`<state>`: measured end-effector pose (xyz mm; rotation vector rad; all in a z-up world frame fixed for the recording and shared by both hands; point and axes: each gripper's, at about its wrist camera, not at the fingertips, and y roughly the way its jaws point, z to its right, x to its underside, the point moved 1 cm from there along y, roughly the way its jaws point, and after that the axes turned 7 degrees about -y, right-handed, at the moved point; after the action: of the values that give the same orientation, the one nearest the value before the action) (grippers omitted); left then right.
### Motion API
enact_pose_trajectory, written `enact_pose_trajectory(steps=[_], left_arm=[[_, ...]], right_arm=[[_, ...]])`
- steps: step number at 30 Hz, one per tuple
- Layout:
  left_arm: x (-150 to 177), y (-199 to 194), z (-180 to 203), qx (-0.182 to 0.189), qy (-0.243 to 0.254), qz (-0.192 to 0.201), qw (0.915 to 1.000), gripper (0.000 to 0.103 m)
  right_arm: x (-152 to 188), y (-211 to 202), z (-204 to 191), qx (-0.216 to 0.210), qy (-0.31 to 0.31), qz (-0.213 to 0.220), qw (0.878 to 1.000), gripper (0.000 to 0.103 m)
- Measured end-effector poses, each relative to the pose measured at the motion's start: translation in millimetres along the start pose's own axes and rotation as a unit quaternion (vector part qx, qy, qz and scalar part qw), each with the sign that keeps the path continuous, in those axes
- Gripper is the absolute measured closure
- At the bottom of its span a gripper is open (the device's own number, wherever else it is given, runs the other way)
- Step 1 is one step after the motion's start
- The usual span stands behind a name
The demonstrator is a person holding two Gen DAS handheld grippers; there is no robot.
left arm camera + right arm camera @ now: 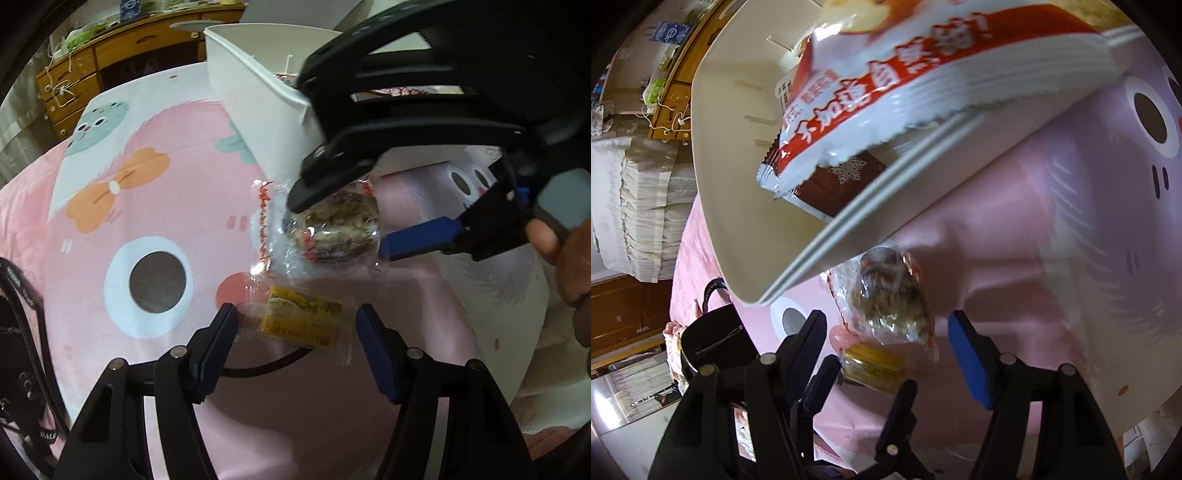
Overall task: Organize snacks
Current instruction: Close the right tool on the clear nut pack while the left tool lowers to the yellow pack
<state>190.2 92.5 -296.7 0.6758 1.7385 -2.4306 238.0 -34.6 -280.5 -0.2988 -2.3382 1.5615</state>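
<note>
- While both grippers point down at the pink cartoon bedsheet [147, 206], neither has clamped anything.
- left gripper [297, 332]: jaws apart at a middling width, straddling the yellow wrapped candy [301, 319]. Left finger [218, 339] sits at the clear end flap of the wrapper; contact is uncertain. Right finger [376, 350] stands clear of it. Candy lies flat on the sheet, not lifted.
- right gripper [343, 229]: comes in from the right, held by a hand [569, 266]. Jaws apart about half way, either side of the clear-wrapped brown snack [332, 232]. Black upper finger overlaps the snack's top edge, blue pad [417, 240] is right at its right edge; can't tell if either presses on it. Snack appears to rest on the sheet.
- Right wrist view: same brown snack [890, 299] lies between and beyond the right gripper's [886, 343] fingers, yellow candy [871, 365] just near of it, with the left gripper's tips [827, 373] flanking the candy.
- Snacks lie just beside each other, wrappers touching or overlapping, the brown one on the far side.
- white bin [255, 107] stands just beyond the snacks on the sheet.
- Bin already holds a red-and-white snack bag [886, 92] and a brown packet [842, 184] under it.
- Far left: wooden desk [110, 55]. Near left: black bag [713, 343].
</note>
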Motion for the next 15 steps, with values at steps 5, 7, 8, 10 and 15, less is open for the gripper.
enact_pose_trajectory(steps=[5, 7, 8, 10, 15], left_arm=[[0.3, 1.8, 1.5, 0.019, 0.004, 0.009, 0.9998, 0.046], [0.9, 1.6, 1.7, 0.024, 0.004, 0.010, 0.9996, 0.048], [0.8, 1.4, 1.2, 0.027, 0.003, 0.010, 0.9996, 0.049], [1.3, 0.3, -0.8, 0.036, -0.004, 0.011, 0.9993, 0.052], [2.9, 0.0, -5.9, 0.054, -0.014, 0.010, 0.9984, 0.055]], right_arm=[[0.0, 7.3, -7.1, 0.014, -0.006, -0.005, 1.000, 0.045], [0.1, 8.9, -6.2, 0.024, -0.005, -0.003, 1.000, 0.049], [0.3, 9.0, -7.6, 0.026, -0.005, -0.002, 1.000, 0.051], [-0.5, 8.4, -8.1, 0.024, -0.007, -0.002, 1.000, 0.052], [2.1, 6.1, -2.7, 0.021, -0.012, 0.003, 1.000, 0.056]])
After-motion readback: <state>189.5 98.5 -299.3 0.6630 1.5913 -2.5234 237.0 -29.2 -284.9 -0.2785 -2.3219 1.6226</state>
